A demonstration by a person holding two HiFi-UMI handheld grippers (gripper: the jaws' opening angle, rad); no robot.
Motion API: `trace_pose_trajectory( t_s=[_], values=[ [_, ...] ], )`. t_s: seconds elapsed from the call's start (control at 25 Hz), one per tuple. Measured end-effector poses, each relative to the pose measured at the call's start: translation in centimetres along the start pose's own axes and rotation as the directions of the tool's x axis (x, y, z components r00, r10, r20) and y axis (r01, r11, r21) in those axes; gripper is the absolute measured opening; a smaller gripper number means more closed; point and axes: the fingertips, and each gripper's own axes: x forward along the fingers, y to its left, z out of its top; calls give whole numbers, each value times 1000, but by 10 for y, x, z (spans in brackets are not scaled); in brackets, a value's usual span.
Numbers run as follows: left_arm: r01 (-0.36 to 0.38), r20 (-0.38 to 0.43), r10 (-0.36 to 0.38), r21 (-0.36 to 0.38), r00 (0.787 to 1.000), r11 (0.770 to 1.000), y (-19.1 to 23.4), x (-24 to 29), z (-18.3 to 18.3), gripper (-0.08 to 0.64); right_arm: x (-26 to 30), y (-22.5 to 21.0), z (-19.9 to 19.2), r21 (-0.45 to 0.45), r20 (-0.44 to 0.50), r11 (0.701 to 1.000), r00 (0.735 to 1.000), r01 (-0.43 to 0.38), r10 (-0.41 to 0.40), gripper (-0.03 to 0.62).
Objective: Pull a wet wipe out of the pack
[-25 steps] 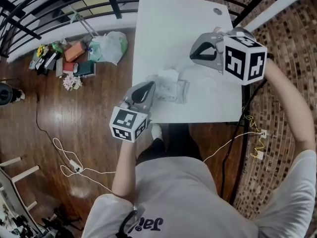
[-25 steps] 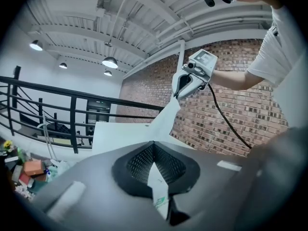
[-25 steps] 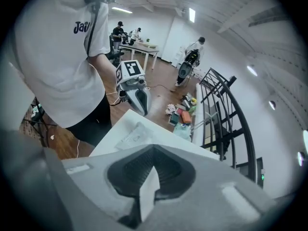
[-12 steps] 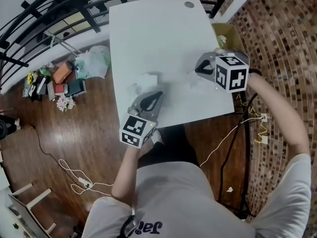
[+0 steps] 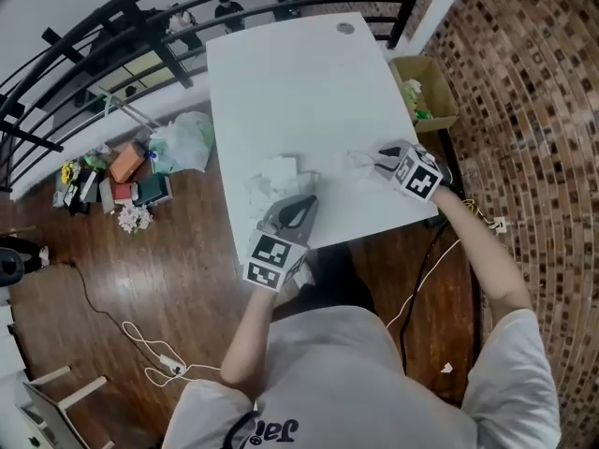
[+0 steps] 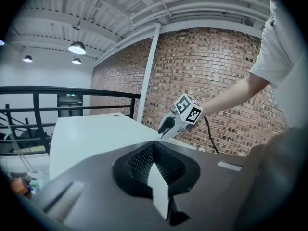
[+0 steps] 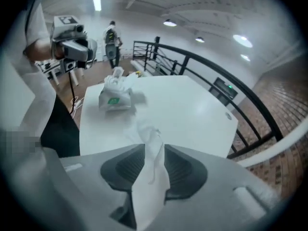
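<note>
The wet wipe pack [image 5: 274,177] lies crumpled near the white table's [image 5: 290,82] front left, also seen as a pack [image 7: 115,96] in the right gripper view. My right gripper [image 5: 382,154] sits low at the table's front right. Its jaws have just been opening, and a pulled-out white wipe [image 7: 152,174] hangs loose between them, its end on the table as the wipe [image 5: 359,162]. My left gripper [image 5: 307,200] rests beside the pack, apart from it, jaws shut; it points toward the right gripper [image 6: 166,127].
A cardboard box [image 5: 426,89] stands by the table's right side. Bags and books [image 5: 140,171] clutter the wooden floor to the left, with a black railing [image 5: 112,26] behind. A white cable [image 5: 154,355] trails on the floor. A person [image 7: 111,38] stands far off.
The right gripper came down from high above the table to its front right edge, bringing the wipe along. The left gripper slid off the pack toward the right.
</note>
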Motion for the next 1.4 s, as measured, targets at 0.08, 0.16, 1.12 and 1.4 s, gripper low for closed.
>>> trace_pose_trajectory(
  t_s=[0.08, 0.16, 1.12, 1.4],
  values=[
    [-21, 35, 21, 2, 999, 1000, -2, -17, 15, 16, -34, 0, 5, 96, 96, 992, 991, 80, -89, 110],
    [-54, 79, 54, -2, 995, 999, 0, -36, 30, 16, -77, -1, 15, 239, 239, 953, 940, 185, -242, 30],
    [-452, 360, 470, -138, 806, 881, -177, -196, 6, 17, -287, 264, 106, 490, 744, 870, 544, -51, -387, -8],
    [-485, 351, 479, -78, 804, 871, -249, -212, 35, 17, -324, 320, 57, 513, 702, 855, 607, -70, -372, -8]
  ],
)
